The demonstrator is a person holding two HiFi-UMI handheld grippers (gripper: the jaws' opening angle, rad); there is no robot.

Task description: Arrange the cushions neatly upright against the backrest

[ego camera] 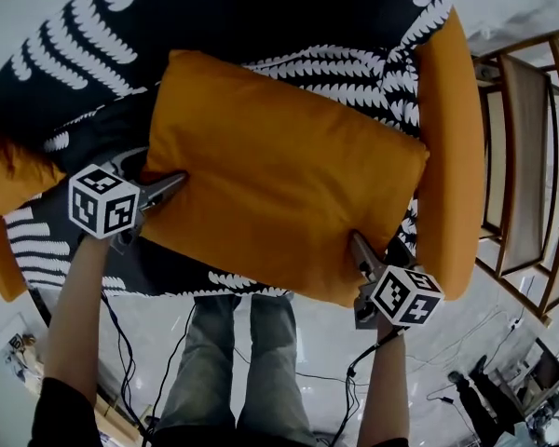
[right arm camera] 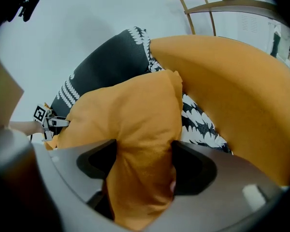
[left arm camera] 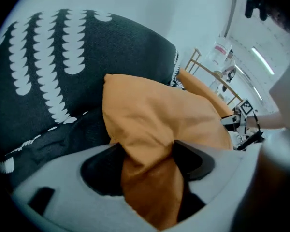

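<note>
A big orange cushion (ego camera: 279, 170) lies across the seat of an armchair draped in a black throw (ego camera: 261, 7) with white leaf print. It leans toward the backrest. My left gripper (ego camera: 172, 186) is at the cushion's left edge, my right gripper (ego camera: 357, 245) at its front right corner. In the left gripper view the cushion's (left arm camera: 150, 115) fabric fills the gap of the left gripper (left arm camera: 147, 161), whose jaws stand wide. The right gripper view shows the same: a fold of cushion (right arm camera: 130, 115) lies in the right gripper (right arm camera: 145, 166), loosely, not pinched.
Orange armrests flank the seat, right (ego camera: 447, 147) and left (ego camera: 0, 259). A rumpled orange shape (ego camera: 9, 175), perhaps another cushion, sits at the far left. A wooden rack (ego camera: 531, 156) stands to the right. Cables (ego camera: 354, 371) run over the floor by the person's legs (ego camera: 242, 361).
</note>
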